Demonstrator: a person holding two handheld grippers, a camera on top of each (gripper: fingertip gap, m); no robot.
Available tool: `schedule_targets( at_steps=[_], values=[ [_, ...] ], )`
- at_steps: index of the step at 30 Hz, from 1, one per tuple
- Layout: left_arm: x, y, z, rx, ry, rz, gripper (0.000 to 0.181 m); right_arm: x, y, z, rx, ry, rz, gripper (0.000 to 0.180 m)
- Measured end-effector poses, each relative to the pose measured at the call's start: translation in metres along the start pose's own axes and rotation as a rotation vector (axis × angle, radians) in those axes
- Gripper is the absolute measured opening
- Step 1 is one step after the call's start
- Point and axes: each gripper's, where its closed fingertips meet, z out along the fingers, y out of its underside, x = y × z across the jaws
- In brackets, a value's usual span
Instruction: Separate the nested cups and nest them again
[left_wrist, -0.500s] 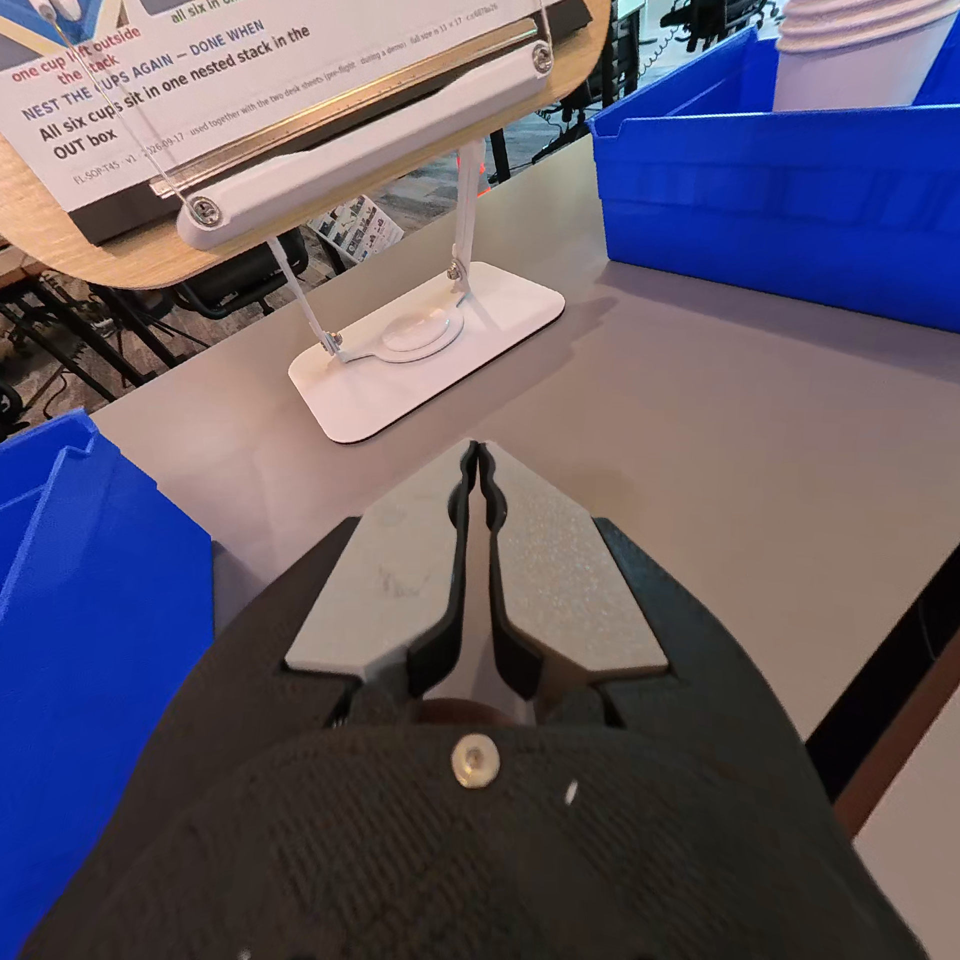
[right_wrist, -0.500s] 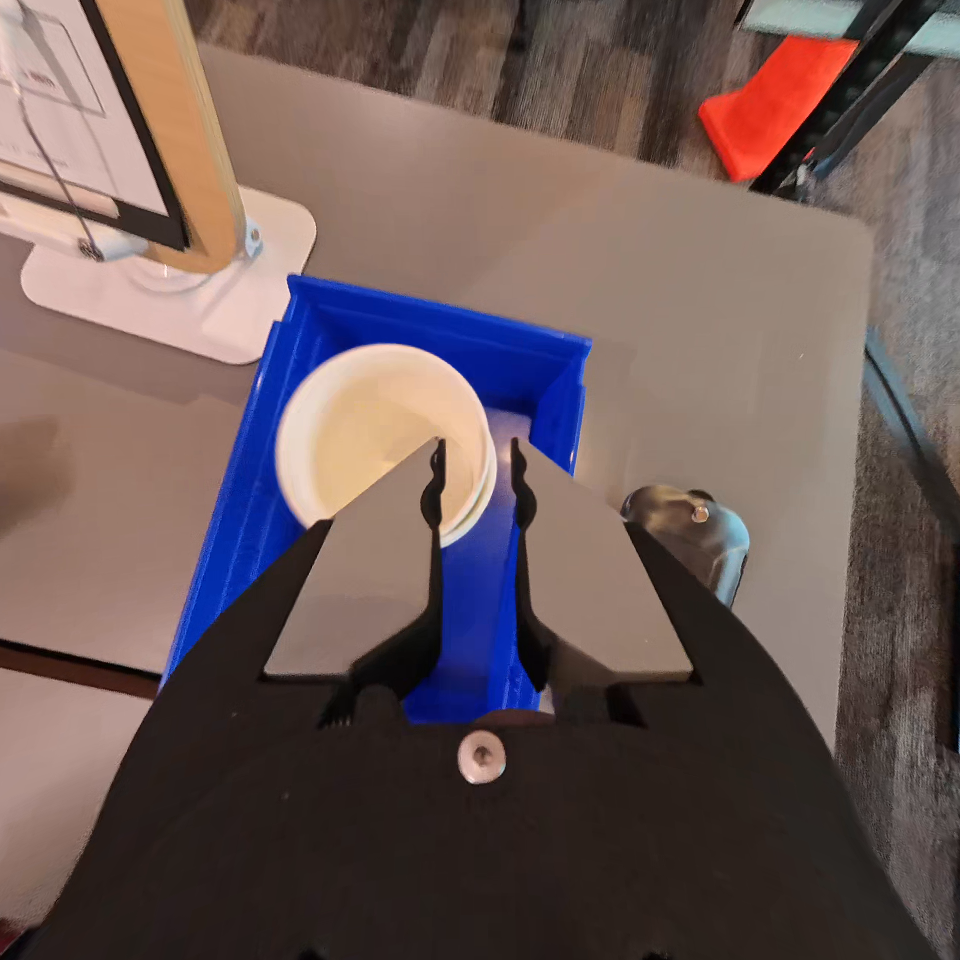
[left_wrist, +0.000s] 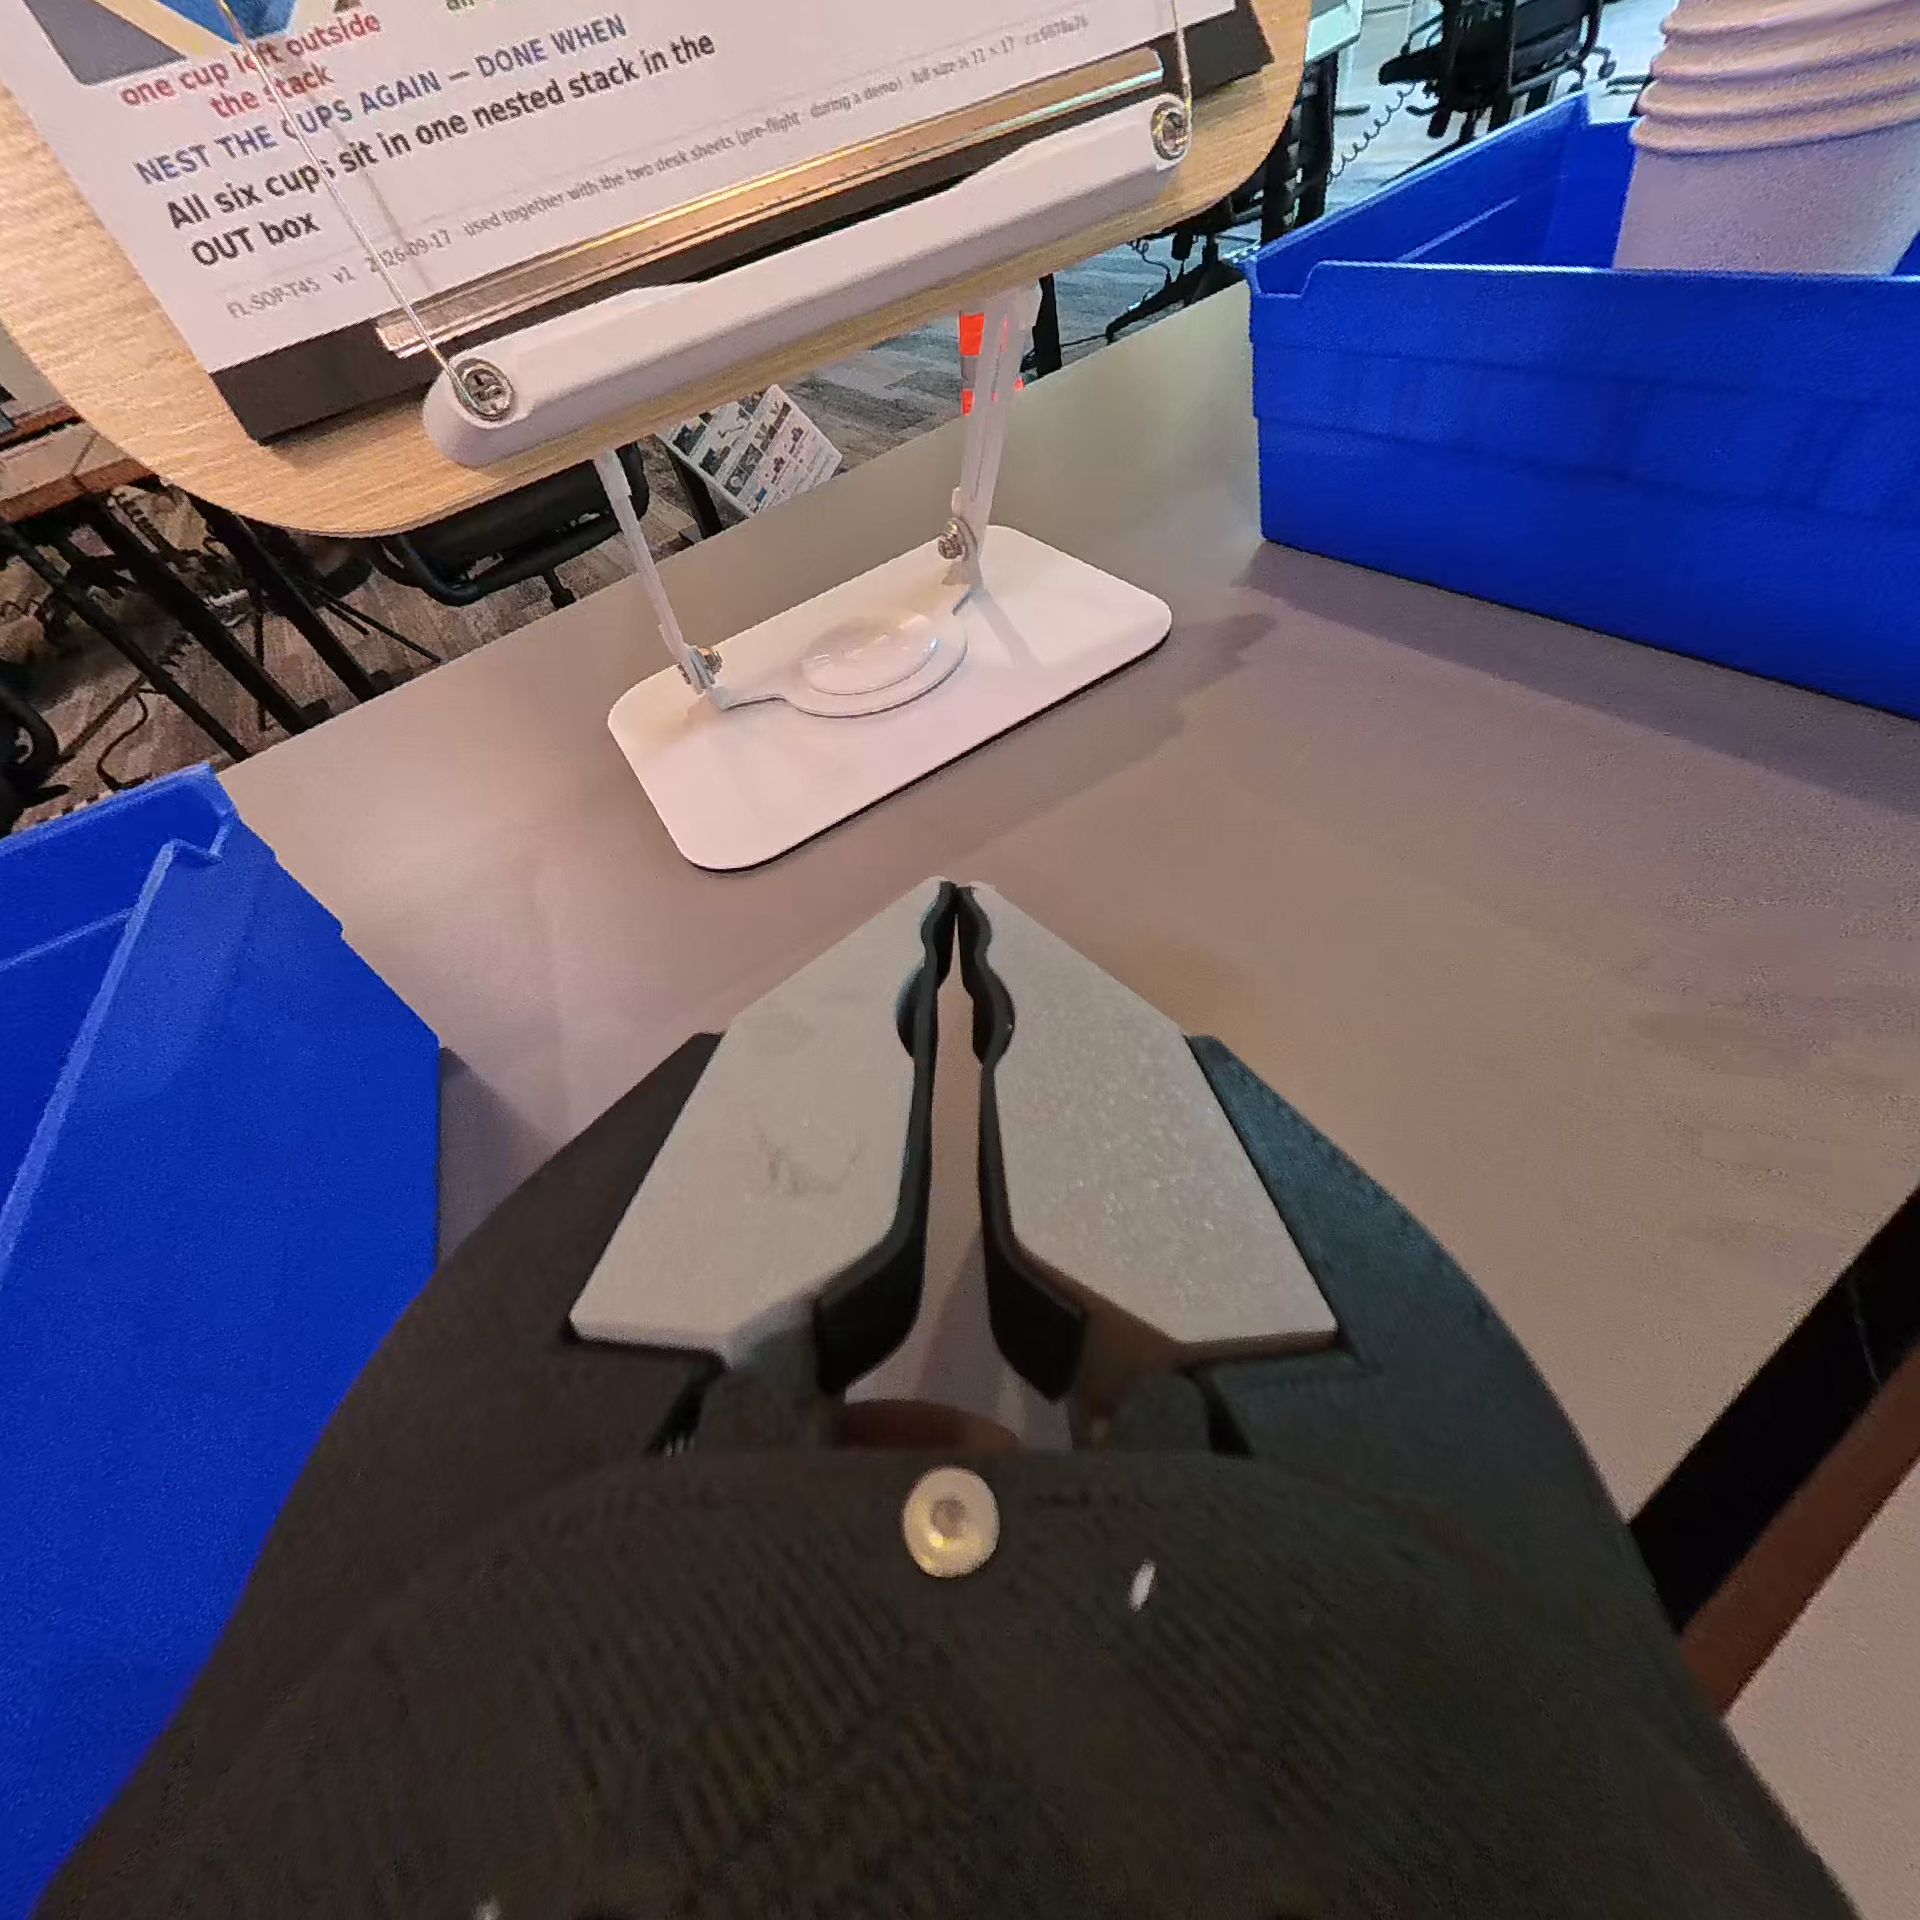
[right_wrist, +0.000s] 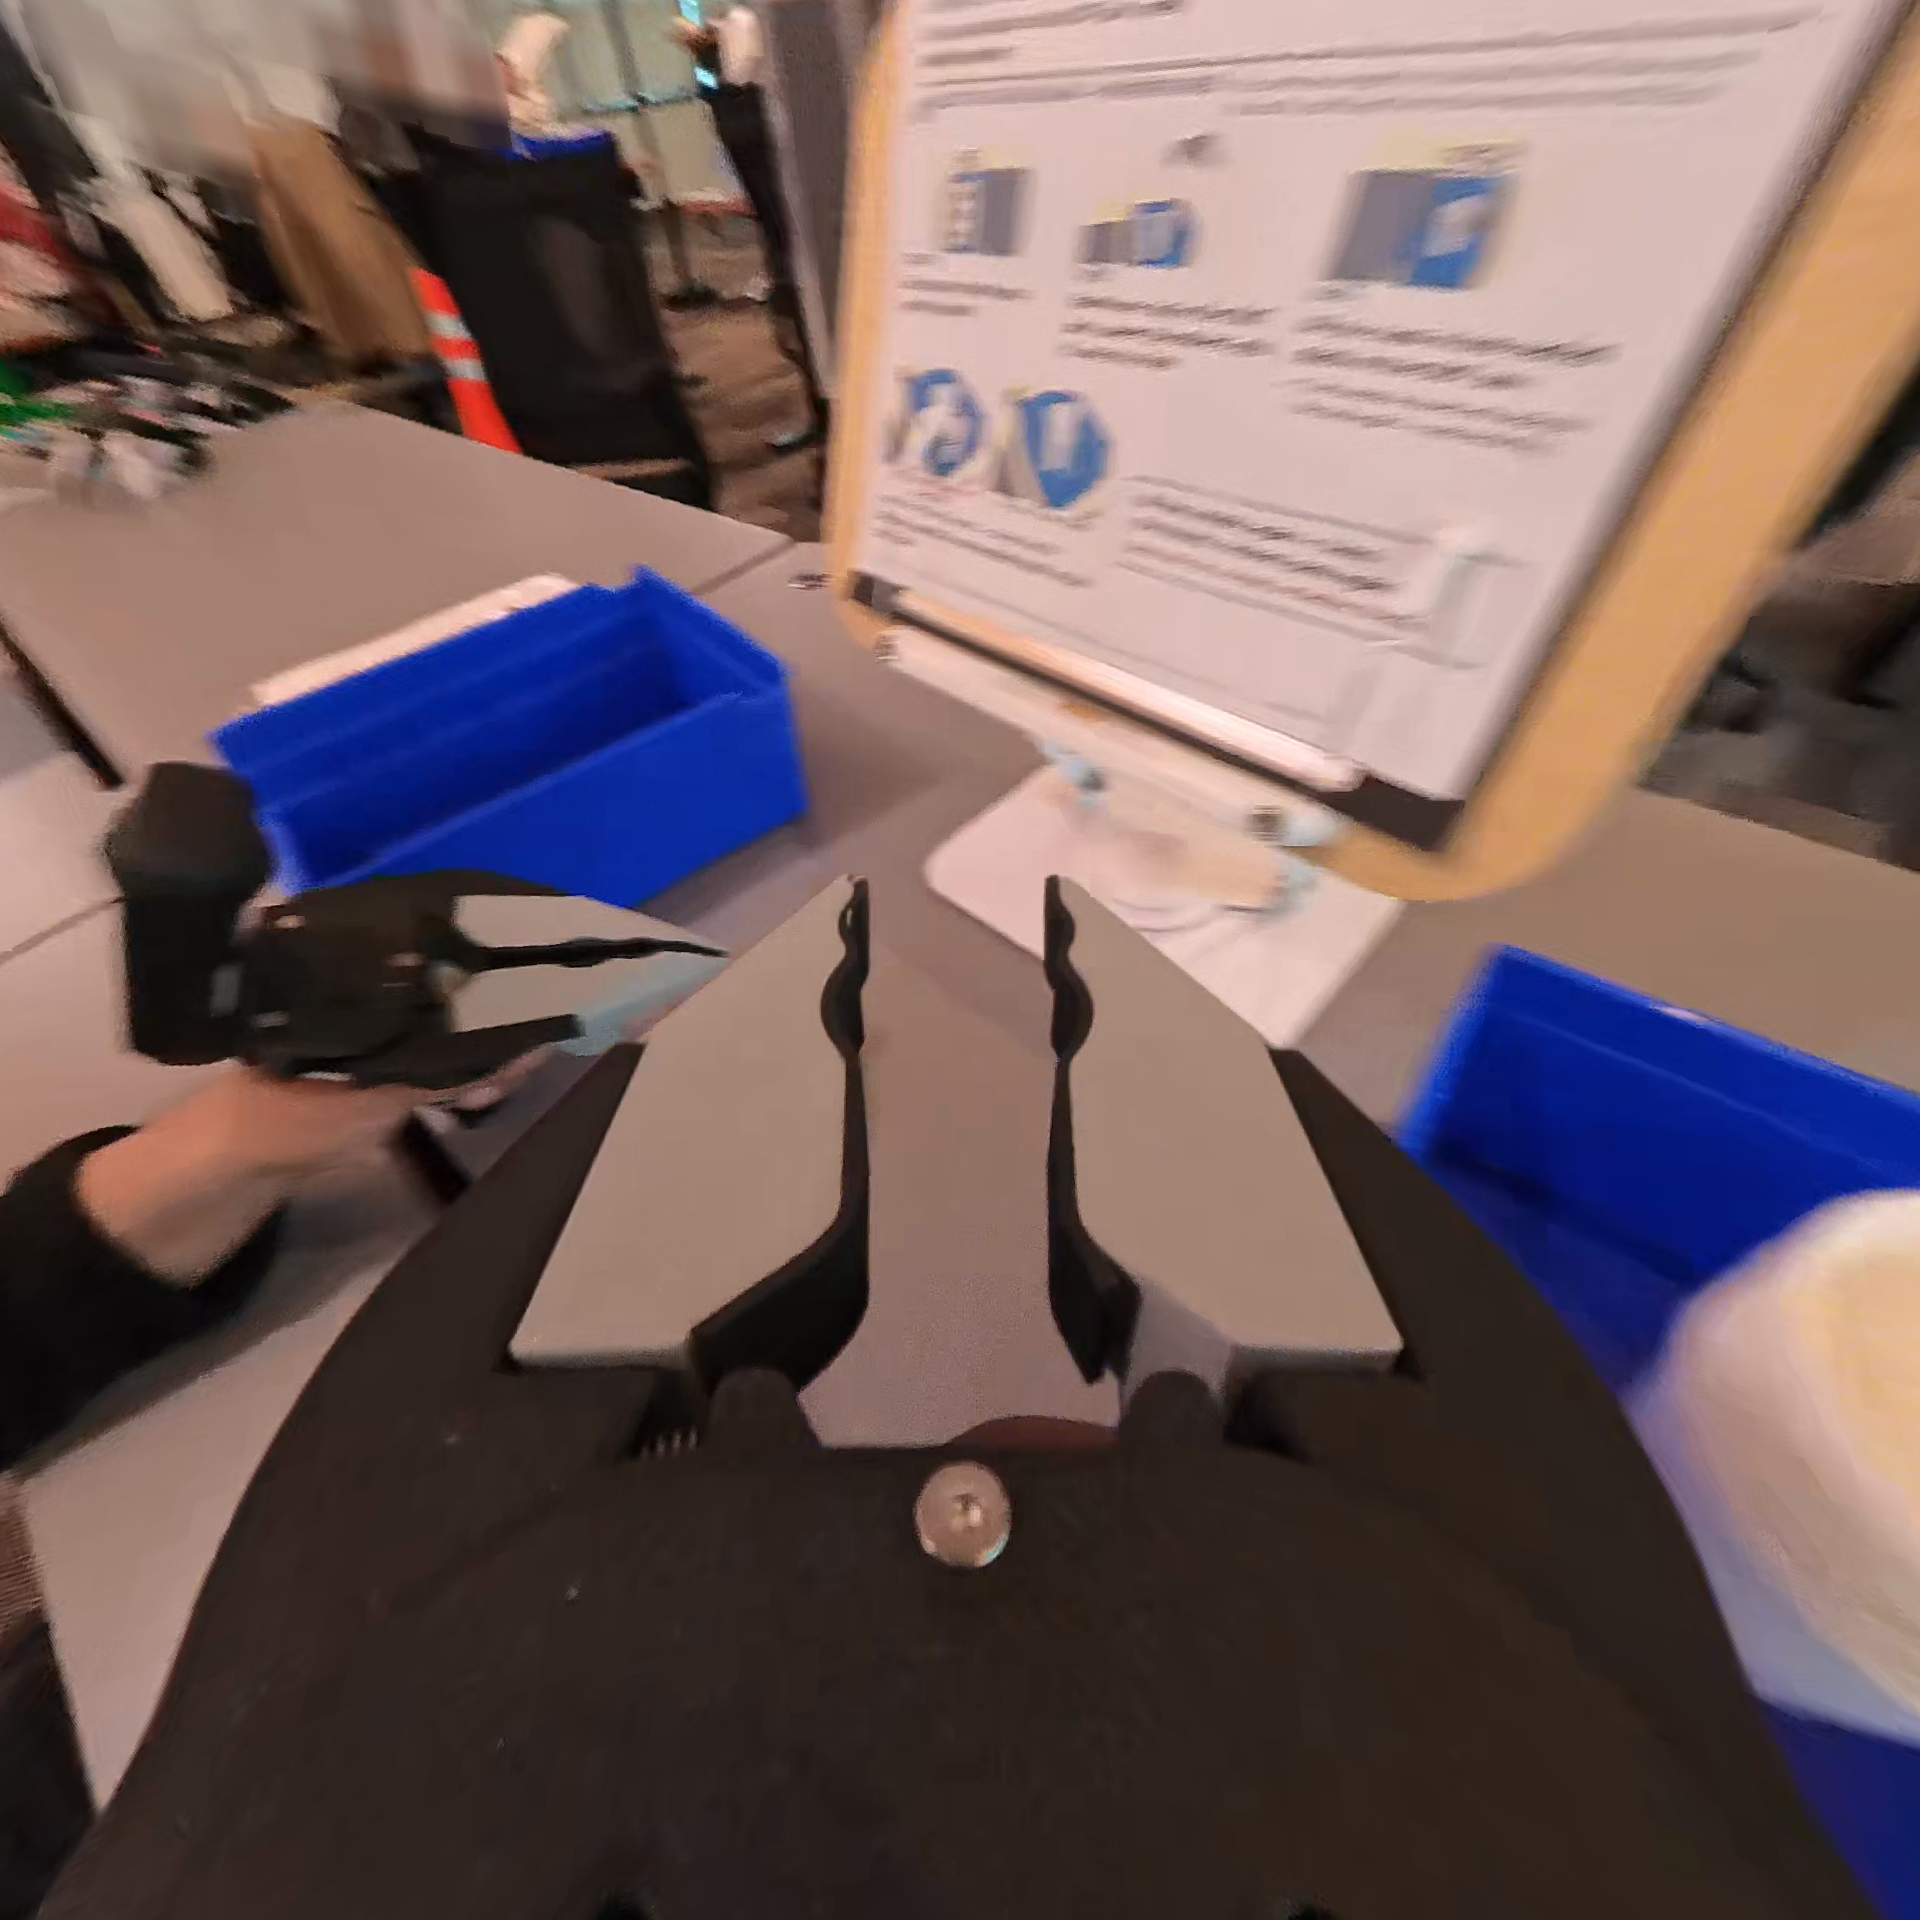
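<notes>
A stack of nested white paper cups (left_wrist: 1766, 135) stands in a blue bin (left_wrist: 1579, 457) at the far right of the left wrist view. It shows blurred at the lower right of the right wrist view (right_wrist: 1808, 1455), in that same bin (right_wrist: 1621, 1122). My left gripper (left_wrist: 956, 894) is shut and empty, low over the grey table. My right gripper (right_wrist: 951, 894) is open and empty, left of the cups and level over the table. The left gripper also shows in the right wrist view (right_wrist: 665, 951), held by a hand.
A wooden board with a printed sheet stands on a white base (left_wrist: 883, 696) at the table's middle; the right wrist view shows it up close (right_wrist: 1299, 395). A second, empty blue bin (right_wrist: 520, 738) sits at the left, also at the left edge of the left wrist view (left_wrist: 156, 1195). The tips of one gripper are about 20 cm away from the tips of the other.
My right gripper has swung up from looking down into the cup bin to looking level across the table, and its jaws stand wider. The left gripper has barely moved.
</notes>
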Motion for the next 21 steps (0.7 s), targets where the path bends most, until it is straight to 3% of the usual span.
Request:
schedule_targets(
  at_steps=[4, 9, 21],
  values=[
    [-0.005, 0.002, 0.001, -0.004, -0.016, -0.03, 0.0, -0.058, 0.044, 0.051, 0.022, -0.127, 0.044, 0.039],
    [-0.01, -0.001, -0.004, 0.006, 0.001, -0.099, 0.007, -0.063, 0.104, 0.103, 0.021, -0.065, -0.019, 0.04],
    [-0.046, -0.044, -0.04, 0.202, -0.185, -0.127, 0.0, -0.046, 0.118, 0.102, 0.044, -0.001, 0.011, 0.044]
  ],
)
